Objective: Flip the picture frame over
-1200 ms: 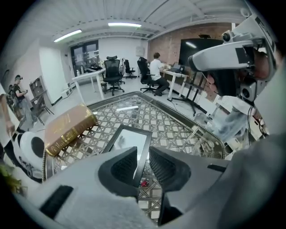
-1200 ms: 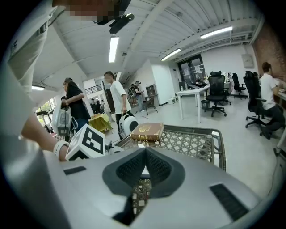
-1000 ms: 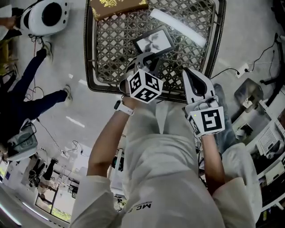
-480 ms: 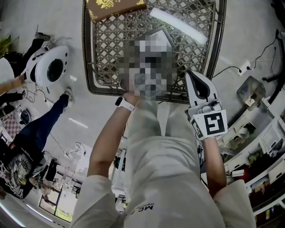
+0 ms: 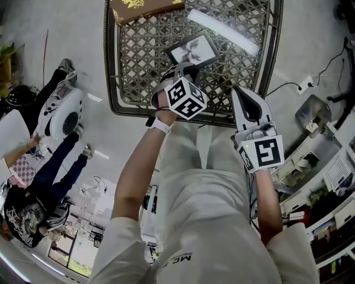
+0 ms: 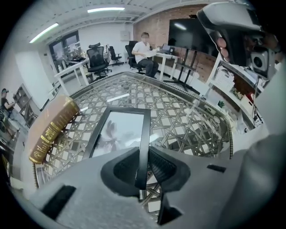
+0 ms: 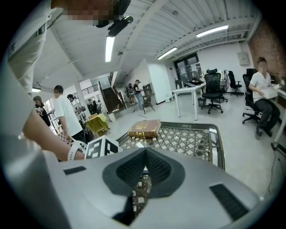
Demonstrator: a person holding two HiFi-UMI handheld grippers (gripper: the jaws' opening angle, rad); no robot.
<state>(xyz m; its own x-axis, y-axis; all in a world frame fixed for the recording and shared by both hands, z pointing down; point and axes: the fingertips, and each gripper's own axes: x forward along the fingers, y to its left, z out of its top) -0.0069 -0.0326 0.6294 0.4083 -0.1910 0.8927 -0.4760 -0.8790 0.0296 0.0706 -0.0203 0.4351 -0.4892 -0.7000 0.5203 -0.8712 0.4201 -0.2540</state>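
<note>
The picture frame (image 5: 193,50) is black-edged and lies picture side up on the lattice table (image 5: 111,83). In the left gripper view the frame (image 6: 117,132) stretches away from me, and its near right edge runs between the jaws. My left gripper (image 5: 186,70) (image 6: 142,166) is shut on that edge. My right gripper (image 5: 239,92) hovers at the table's near edge, right of the frame. Its jaws (image 7: 144,155) are shut with nothing between them.
A brown book with gold print (image 5: 145,8) (image 6: 51,129) (image 7: 144,128) lies at the table's far left corner. A bright white strip (image 5: 222,32) crosses the top, far right of the frame. People, office chairs and desks stand around the table.
My left gripper has moved slightly farther over the table, still at the frame's near edge. The right gripper has hardly moved. People on the left have shifted.
</note>
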